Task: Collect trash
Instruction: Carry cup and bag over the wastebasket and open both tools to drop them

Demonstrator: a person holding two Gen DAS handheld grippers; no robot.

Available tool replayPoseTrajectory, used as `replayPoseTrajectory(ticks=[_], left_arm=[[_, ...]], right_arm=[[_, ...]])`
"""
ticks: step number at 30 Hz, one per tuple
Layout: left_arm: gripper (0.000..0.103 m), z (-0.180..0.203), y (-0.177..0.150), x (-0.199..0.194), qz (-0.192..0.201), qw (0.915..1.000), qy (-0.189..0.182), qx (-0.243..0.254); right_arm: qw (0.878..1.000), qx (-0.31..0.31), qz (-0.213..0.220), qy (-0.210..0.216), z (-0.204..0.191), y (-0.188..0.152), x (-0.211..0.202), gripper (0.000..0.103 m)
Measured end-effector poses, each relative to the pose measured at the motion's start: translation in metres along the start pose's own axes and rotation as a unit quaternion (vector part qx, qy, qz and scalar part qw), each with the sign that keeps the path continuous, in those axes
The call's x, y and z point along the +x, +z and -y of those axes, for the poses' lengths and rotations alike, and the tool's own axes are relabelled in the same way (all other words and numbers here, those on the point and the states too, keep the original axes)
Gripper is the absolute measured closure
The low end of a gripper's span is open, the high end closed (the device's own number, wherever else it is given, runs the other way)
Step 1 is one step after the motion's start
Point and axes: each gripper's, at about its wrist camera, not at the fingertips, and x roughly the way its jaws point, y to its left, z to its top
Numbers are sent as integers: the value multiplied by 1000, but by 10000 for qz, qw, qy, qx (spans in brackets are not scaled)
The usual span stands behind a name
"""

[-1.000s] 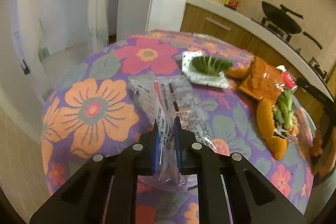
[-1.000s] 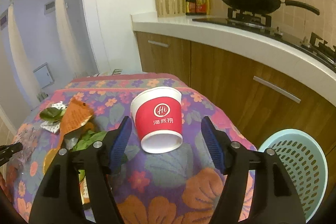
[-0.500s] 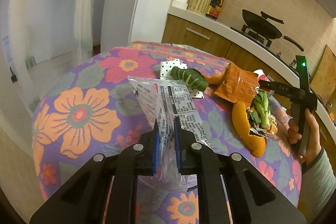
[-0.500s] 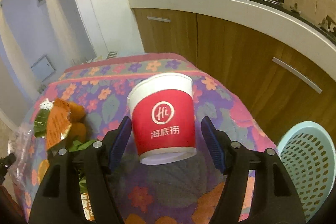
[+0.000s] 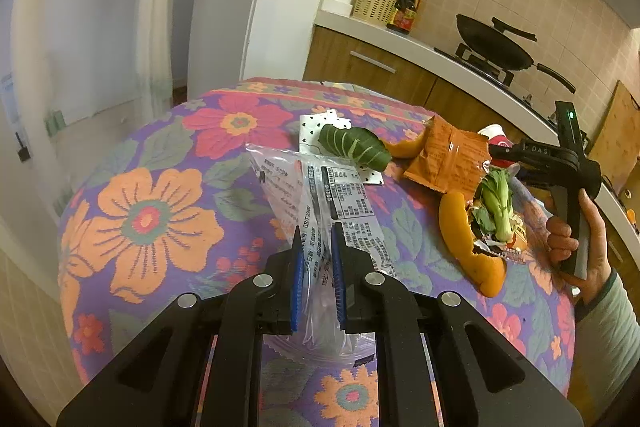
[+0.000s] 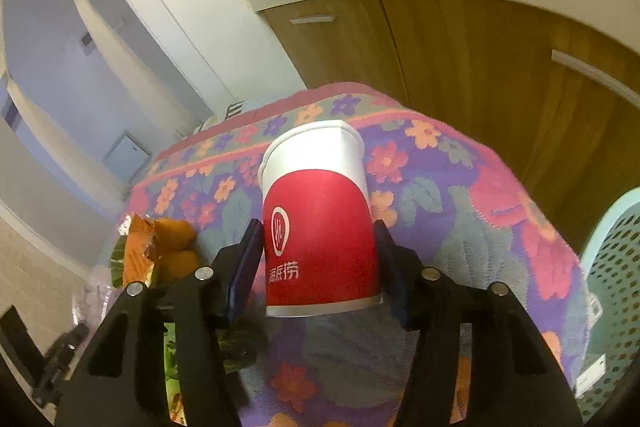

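Note:
My left gripper (image 5: pixel 316 255) is shut on a clear printed plastic wrapper (image 5: pixel 320 195) and holds it above the flowered tablecloth (image 5: pixel 160 211). My right gripper (image 6: pixel 318 239) has closed around a red and white paper cup (image 6: pixel 320 227); both pads touch its sides. The cup also shows small in the left wrist view (image 5: pixel 498 139). On the table lie a green leaf (image 5: pixel 354 147) on a white napkin (image 5: pixel 320 125), an orange snack bag (image 5: pixel 450 159), orange peel (image 5: pixel 464 247) and a bok choy stub (image 5: pixel 498 203).
A light blue perforated basket (image 6: pixel 612 283) stands on the floor right of the table. Wooden kitchen cabinets (image 6: pixel 460 55) and a counter with a wok (image 5: pixel 494 45) run behind. The right hand and its gripper handle (image 5: pixel 572 195) show at the table's right.
My right gripper has moved in on the cup and its jaws have closed onto it. My left gripper has lifted with the wrapper still held.

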Motion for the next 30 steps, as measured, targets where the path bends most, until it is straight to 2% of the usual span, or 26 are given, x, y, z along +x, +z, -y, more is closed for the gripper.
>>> replayPoseTrajectory(ticks=[5, 7, 12, 22, 30], left_arm=[[92, 0, 1, -1, 55, 10000, -9, -36], [92, 4, 1, -4, 117, 9996, -197, -162], [93, 29, 9, -12, 285, 9988, -401, 17], [93, 121, 24, -11, 410, 9922, -984, 650], [93, 219, 30, 21, 256, 9783, -1567, 1332]], right_arm=[[9977, -420, 463, -247, -17, -7, -16, 55], [9965, -494, 606, -293, -20, -10, -23, 55], [9951, -422, 840, -299, -13, -19, -44, 56], [9881, -386, 1400, -510, 29, -45, -122, 56], [9800, -147, 1667, -1076, 91, -64, -172, 56]])
